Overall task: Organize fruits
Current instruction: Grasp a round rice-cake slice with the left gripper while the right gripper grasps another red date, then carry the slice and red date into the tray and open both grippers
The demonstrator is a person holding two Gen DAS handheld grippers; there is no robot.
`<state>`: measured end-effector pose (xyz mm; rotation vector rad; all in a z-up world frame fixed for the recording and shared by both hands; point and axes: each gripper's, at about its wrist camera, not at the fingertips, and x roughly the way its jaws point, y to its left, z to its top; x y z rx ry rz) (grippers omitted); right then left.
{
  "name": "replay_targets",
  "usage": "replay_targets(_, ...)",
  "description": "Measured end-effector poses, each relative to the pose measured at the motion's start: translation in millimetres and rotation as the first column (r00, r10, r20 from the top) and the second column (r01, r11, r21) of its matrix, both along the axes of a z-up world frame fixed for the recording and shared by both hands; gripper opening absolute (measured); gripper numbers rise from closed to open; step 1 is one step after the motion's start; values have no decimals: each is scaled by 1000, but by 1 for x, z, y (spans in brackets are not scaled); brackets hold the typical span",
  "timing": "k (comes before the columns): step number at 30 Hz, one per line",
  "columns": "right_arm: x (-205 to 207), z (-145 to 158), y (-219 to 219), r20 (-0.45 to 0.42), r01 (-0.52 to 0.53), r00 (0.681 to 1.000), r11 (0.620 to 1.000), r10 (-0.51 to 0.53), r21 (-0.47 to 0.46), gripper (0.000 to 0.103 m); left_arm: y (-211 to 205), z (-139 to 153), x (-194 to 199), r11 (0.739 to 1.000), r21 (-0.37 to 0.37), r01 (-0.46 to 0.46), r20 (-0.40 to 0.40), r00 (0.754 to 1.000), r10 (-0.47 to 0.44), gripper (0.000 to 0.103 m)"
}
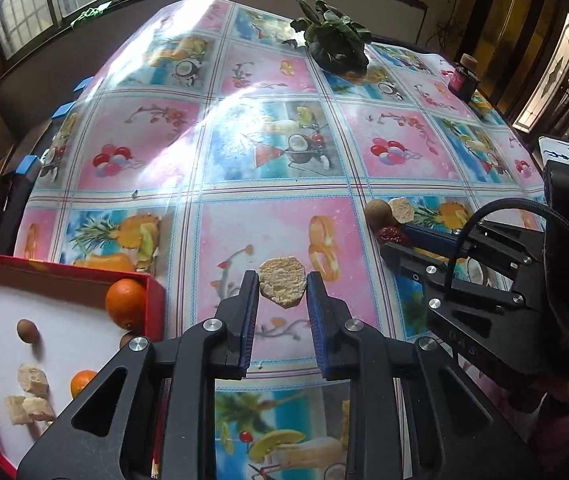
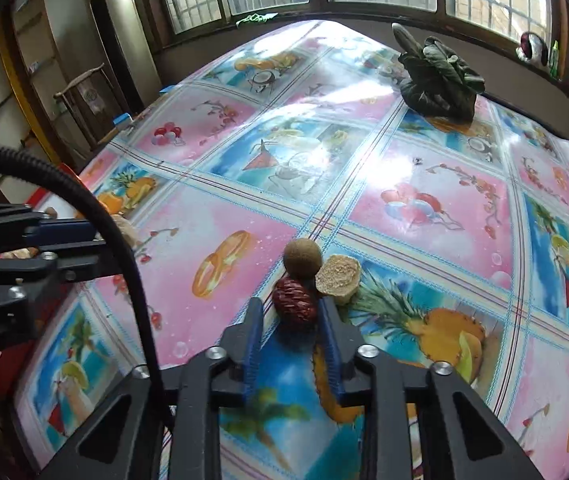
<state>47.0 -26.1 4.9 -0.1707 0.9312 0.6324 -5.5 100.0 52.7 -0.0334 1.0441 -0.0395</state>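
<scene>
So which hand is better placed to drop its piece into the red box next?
Left. Its claw grips a tan slice, and the red box sits right beside it. The right claw holds a red date, farther away.

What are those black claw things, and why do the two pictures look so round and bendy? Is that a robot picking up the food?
No robot here: a person holds a black pincher tool in each hand, and each tool has a wide, bendy-lens camera looking along its two fingers. That makes two pictures of one table.

In the left tool's picture, the left gripper squeezes a pale round slice. Beside it is a red box holding oranges and some pale chunks.

In the right tool's picture, the right gripper closes on a wrinkly red date. Just behind the date sit a brown round fruit and a second pale slice.

Far back lie leafy greens on the fruit-patterned tablecloth.
</scene>
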Motion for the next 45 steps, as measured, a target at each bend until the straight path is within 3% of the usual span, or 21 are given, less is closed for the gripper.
replay_targets(9,-30,24,-9,17,38,999,997,-40,67,22,18,5,-20,998,-40,-39,6,999,40,23)
replay_targets(16,-68,48,2,37,9,999,990,-14,141,22,47,12,-50,995,-45,-93,21,995,94,23)
replay_targets(27,-106,66,51,62,-74,996,984,65,165,22,115,24,-102,976,-29,-217,64,974,218,23)
replay_targets(45,-135,67,144,51,-242,970,959,237,148,22,196,3,-151,929,-5,-370,56,927,370,23)
